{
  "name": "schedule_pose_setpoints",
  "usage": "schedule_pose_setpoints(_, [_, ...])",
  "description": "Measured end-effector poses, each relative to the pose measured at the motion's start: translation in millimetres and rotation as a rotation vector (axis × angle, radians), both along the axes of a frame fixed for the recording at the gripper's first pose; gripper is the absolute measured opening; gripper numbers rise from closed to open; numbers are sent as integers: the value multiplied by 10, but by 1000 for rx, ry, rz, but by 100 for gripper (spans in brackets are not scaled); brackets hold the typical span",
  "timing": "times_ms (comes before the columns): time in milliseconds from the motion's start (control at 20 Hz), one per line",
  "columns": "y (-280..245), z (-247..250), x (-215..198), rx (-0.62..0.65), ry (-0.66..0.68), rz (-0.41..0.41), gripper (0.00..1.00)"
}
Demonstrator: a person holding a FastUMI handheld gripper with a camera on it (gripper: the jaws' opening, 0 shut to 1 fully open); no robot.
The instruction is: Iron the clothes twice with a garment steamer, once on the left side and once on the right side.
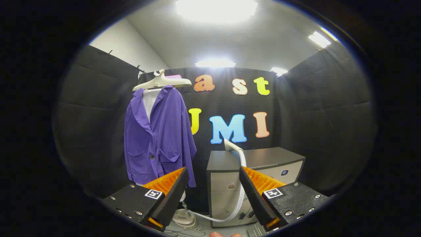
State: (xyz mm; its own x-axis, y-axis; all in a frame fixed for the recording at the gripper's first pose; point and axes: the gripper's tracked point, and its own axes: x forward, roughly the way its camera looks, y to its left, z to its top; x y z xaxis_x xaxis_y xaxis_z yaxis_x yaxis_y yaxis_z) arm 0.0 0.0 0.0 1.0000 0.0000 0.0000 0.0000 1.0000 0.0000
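Observation:
A purple jacket point(158, 138) hangs on a pale hanger point(161, 82) over a white form, beyond my left finger. The steamer's white head point(231, 145) lies on top of a dark-topped cabinet point(263, 158), just beyond my right finger. Its white hose point(240, 194) drops down the cabinet front and curves left to the steamer's pale base point(184, 219) on the floor, behind my left finger. My gripper point(213, 174) is open with nothing between its fingers; it stands well short of both the jacket and the steamer head.
The grey cabinet has drawers on its front and stands right of the jacket against the black cloth wall. Thin cables lie on the floor near the steamer base. A person's fingertips point(225, 234) show below the fingers.

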Motion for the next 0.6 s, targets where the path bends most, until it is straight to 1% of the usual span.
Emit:
schedule_pose_setpoints(300, [-26,76,-107,-5,-3,1,95])
schedule_pose_setpoints(500, [23,81,-178,-8,2,21,95])
schedule_pose_setpoints(600, [5,99,-194,-4,-1,15,95])
